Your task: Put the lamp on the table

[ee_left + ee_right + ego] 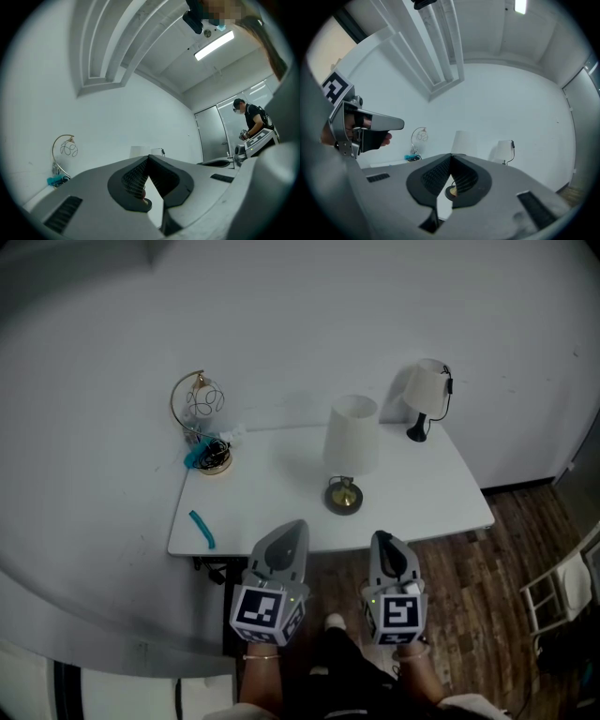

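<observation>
Three lamps stand on the white worktop [281, 486]: a gold hoop lamp [198, 407] far left, a white-shaded lamp [351, 439] on a brass base in the middle, and a black-footed lamp [427, 396] at the far right corner. One teal strip [202, 529] lies near left. Two hand-held grippers, the left hand-held gripper [292, 527] and the right hand-held gripper [384, 539], hover at the near edge, jaws closed and empty, each bearing a cube of square markers.

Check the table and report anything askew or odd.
The small lamp at the table's back right corner has its shade tilted sideways. A teal strip lies loose near the front left edge. Nothing looks spilled.
</observation>
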`<state>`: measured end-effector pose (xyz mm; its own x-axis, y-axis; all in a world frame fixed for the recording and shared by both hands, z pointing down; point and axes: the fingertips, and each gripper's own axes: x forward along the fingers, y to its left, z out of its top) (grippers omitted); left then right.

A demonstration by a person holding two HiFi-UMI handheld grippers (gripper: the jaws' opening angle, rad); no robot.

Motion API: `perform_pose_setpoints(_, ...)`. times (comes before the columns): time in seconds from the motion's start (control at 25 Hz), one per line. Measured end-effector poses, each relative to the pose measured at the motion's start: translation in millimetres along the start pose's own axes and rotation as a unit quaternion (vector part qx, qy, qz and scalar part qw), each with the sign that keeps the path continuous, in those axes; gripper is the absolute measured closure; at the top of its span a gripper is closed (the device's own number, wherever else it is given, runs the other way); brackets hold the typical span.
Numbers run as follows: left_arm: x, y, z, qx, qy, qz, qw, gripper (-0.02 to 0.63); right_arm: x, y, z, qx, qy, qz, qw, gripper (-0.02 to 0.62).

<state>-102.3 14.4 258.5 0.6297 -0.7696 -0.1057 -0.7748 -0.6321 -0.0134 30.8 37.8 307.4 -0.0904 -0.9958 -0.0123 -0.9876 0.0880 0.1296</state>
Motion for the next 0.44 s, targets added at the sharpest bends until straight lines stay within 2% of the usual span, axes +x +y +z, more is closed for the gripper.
perform_pose_setpoints(0.44, 3.4, -0.8, 0.2, -0.002, 0.001, 0.004, 1.0, 0.607, -1.7, -9.5, -5.0, 0.002, 0.006, -0.003, 1.0, 0.601)
